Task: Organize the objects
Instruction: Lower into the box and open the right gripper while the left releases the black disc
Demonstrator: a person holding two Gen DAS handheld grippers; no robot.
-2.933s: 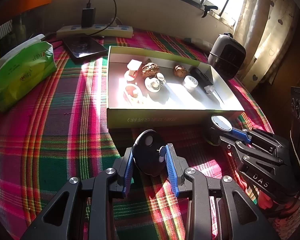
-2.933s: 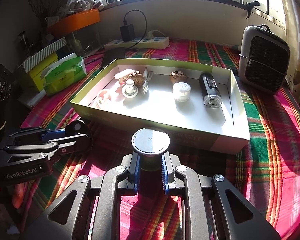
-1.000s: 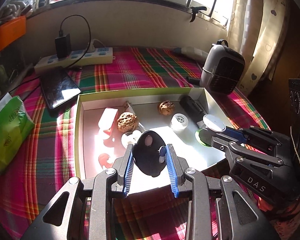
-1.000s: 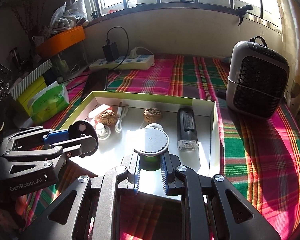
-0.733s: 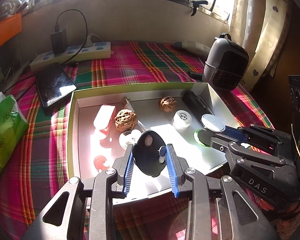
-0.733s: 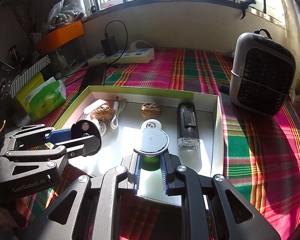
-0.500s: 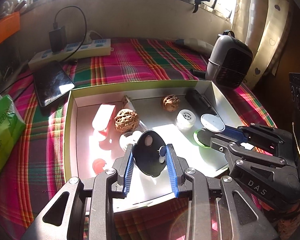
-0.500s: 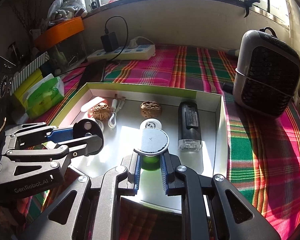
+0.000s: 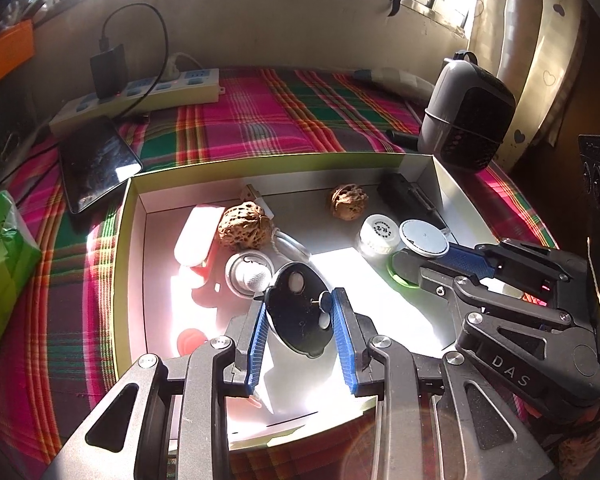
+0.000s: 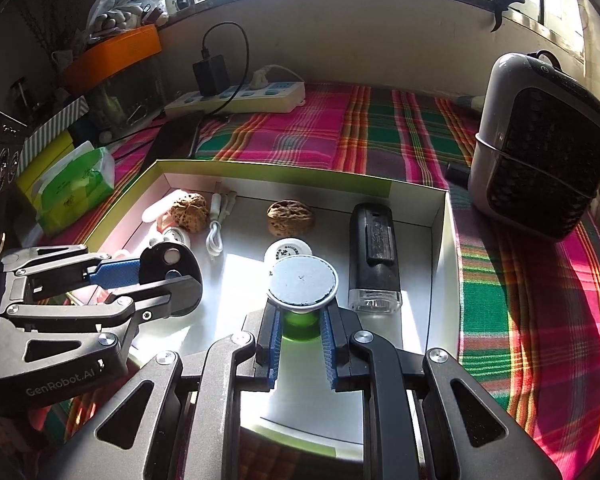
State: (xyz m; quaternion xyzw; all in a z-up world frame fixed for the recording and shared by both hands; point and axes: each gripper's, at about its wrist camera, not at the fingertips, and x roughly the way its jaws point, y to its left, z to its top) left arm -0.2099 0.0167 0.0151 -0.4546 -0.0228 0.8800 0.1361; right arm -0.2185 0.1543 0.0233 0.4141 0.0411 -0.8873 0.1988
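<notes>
Two loads hang over the box (image 9: 129, 216): our left hand-held gripper (image 9: 300, 312) clamps a black disc (image 9: 298, 312), the right hand-held gripper (image 10: 300, 322) a green-bodied capped jar (image 10: 302, 280). Releasing high risks tipping or striking the white jar (image 10: 287, 250).

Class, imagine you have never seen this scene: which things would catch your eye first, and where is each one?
First, the two loaded grippers over the open box: the left gripper clamps a black oval disc, and the right gripper clamps a green jar with a grey lid. Next comes the loud pink and green plaid cloth under everything, with a grey heater at the right.
</notes>
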